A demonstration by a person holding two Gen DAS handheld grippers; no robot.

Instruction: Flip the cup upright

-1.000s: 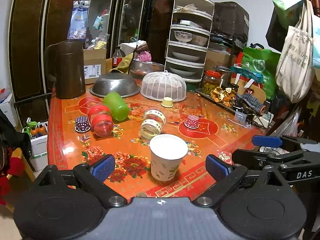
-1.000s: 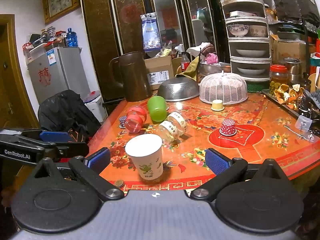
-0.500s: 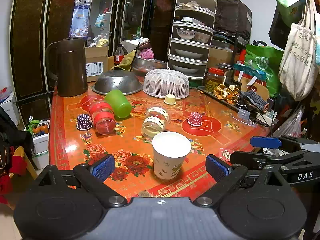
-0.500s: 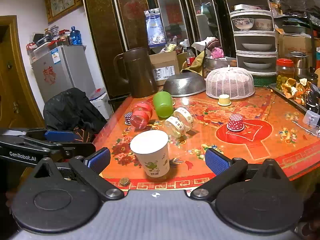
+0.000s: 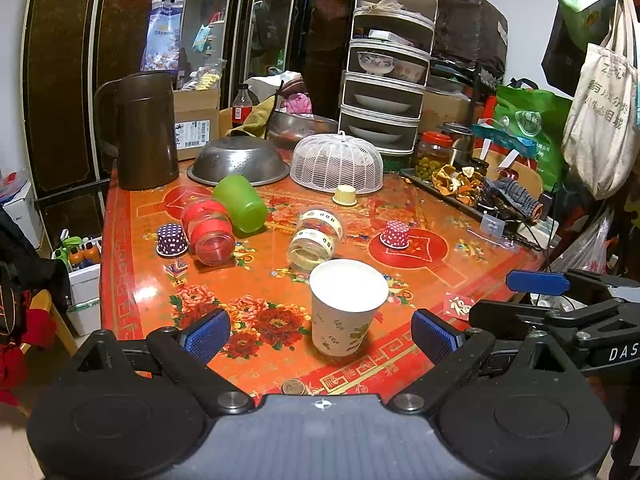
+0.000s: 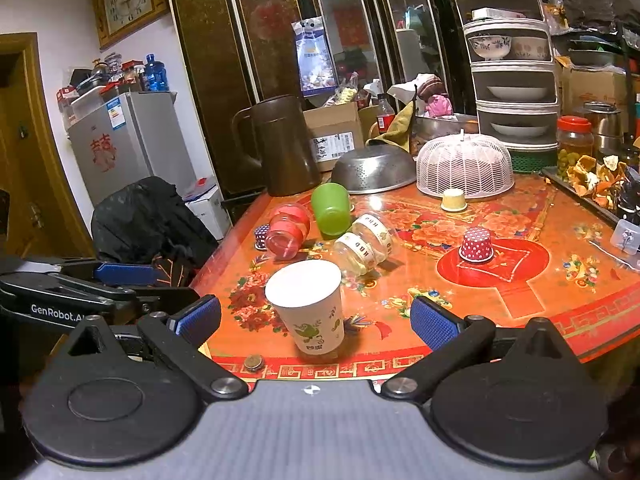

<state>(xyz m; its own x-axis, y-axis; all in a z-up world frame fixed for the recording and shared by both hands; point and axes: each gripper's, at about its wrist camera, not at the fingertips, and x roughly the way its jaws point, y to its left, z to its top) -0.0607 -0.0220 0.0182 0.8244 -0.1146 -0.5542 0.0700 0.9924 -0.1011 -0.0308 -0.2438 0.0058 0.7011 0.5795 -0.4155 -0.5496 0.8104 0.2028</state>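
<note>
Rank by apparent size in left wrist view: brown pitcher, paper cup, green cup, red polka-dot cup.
1. brown pitcher
2. paper cup, though it sits nearest the camera, which inflates it
3. green cup
4. red polka-dot cup

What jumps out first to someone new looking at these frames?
The white paper cup stands near the front edge of the red floral table, framed between both open grippers. Behind it, a green cup, a red jar and two clear jars lie tipped on their sides mid-table.
</note>
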